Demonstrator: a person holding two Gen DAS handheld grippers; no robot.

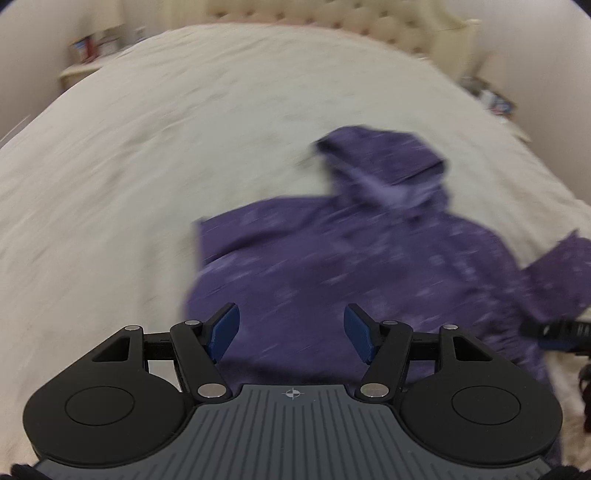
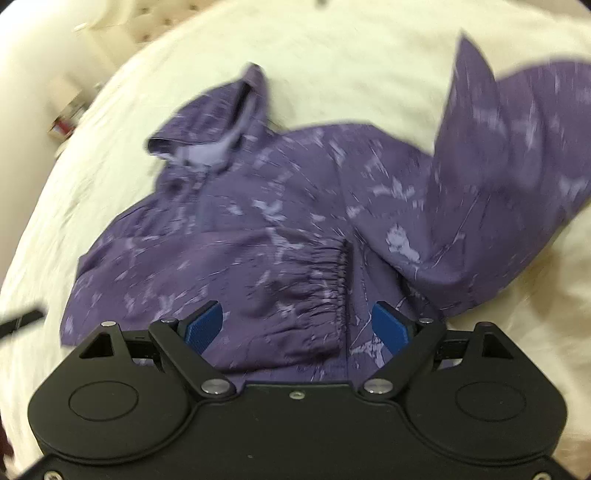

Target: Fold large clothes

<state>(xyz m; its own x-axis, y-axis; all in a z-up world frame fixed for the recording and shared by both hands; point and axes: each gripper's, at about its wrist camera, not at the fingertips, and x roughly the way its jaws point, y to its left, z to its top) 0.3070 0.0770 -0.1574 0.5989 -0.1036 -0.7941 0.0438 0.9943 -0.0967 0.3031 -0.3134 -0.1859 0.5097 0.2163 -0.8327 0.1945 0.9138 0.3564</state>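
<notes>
A purple hooded jacket [image 1: 332,251] with a pale print lies spread on a cream bedcover [image 1: 147,147]. Its hood [image 2: 218,122] points toward the headboard. One sleeve is folded across the body, and its gathered elastic cuff [image 2: 328,280] lies near the hem. The other sleeve [image 2: 517,155] sticks out to the right over the cover. My left gripper [image 1: 291,317] is open above the jacket's lower left part, with nothing between its blue pads. My right gripper [image 2: 297,314] is open just over the folded sleeve's cuff, and its pads do not press the cloth. Both views are blurred.
A tufted cream headboard [image 1: 369,18] stands at the far end of the bed. Bedside tables with small items sit at the far left [image 1: 92,44] and far right [image 1: 491,99]. Bare bedcover [image 2: 351,55] stretches to the left of and beyond the jacket.
</notes>
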